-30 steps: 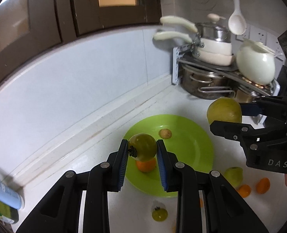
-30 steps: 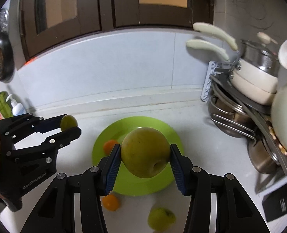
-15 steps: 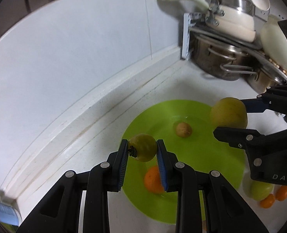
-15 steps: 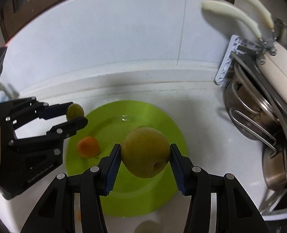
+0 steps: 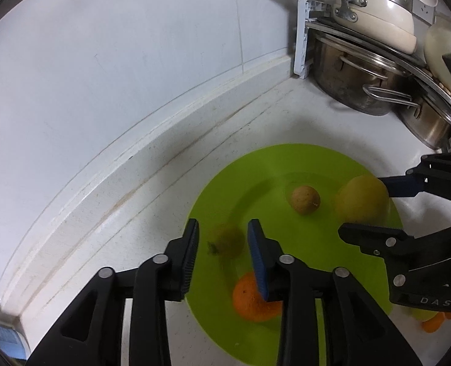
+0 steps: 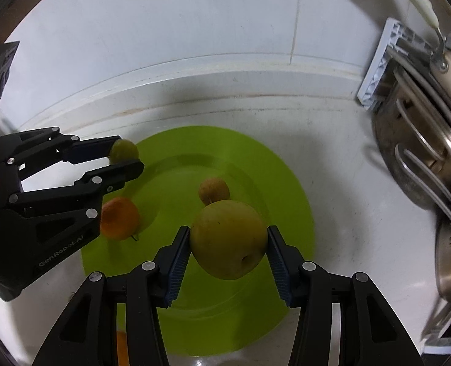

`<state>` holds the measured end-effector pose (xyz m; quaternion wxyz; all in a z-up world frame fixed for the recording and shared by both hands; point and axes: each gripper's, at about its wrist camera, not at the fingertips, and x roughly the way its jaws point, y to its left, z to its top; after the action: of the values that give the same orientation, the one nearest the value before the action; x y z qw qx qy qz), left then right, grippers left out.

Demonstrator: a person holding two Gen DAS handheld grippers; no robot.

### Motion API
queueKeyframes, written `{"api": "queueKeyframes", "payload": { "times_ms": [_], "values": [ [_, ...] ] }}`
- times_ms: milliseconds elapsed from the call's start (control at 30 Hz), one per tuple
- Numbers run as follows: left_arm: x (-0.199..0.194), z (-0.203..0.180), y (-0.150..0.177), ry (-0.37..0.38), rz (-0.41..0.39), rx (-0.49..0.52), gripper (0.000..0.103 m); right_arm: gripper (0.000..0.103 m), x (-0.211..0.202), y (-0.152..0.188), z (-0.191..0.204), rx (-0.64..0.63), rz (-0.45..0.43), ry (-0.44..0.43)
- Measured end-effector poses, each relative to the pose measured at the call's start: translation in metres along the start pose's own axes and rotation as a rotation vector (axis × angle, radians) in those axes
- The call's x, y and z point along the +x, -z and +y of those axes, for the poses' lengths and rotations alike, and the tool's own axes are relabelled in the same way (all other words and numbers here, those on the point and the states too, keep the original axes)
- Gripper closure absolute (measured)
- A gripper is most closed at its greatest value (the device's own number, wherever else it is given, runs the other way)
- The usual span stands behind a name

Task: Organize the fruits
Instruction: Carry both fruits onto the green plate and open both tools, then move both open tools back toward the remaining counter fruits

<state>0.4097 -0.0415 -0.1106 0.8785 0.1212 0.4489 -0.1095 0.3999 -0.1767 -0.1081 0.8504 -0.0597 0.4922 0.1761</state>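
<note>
Both grippers lower and closer to green plate (image 5: 332, 158) than 0.5 s ago. Left gripper (image 5: 224, 248) fingers now spread, small green fruit (image 5: 225, 241) blurred, loose between them over plate edge. Right gripper (image 6: 227, 256) clamped on big yellow-green fruit (image 6: 228, 239) above plate, beside 1 brown fruit (image 6: 214, 190) and 1 orange (image 6: 119, 218).

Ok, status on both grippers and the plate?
Left gripper open around small green fruit. Right gripper shut on pear. Both over green plate. Nothing blocking.
</note>
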Motion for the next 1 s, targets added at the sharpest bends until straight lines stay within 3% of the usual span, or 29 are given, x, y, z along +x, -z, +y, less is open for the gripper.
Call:
{"api": "queueKeyframes", "payload": {
  "times_ms": [167, 500, 633, 767, 833, 1000],
  "values": [
    [-0.008, 0.001, 0.004, -0.007, -0.003, -0.002, 0.059, 0.051, -0.004, 0.002, 0.000, 0.000, -0.010, 0.002],
    [-0.062, -0.003, 0.014, -0.032, -0.086, -0.015, 0.057, 0.050, -0.041, 0.015, 0.002, 0.001, -0.082, 0.028],
    [-0.095, -0.010, 0.019, -0.084, -0.141, -0.006, 0.057, 0.050, -0.071, 0.023, 0.005, 0.010, -0.146, 0.032],
    [-0.129, -0.015, 0.025, -0.073, -0.196, -0.019, 0.053, 0.049, -0.101, 0.033, 0.013, 0.017, -0.214, 0.036],
    [-0.148, -0.017, 0.032, -0.075, -0.230, -0.035, 0.050, 0.042, -0.116, 0.040, 0.016, 0.025, -0.252, 0.051],
    [-0.185, -0.026, 0.050, -0.077, -0.285, -0.058, 0.047, 0.041, -0.153, 0.064, 0.026, 0.037, -0.342, 0.103]
  ]
}}
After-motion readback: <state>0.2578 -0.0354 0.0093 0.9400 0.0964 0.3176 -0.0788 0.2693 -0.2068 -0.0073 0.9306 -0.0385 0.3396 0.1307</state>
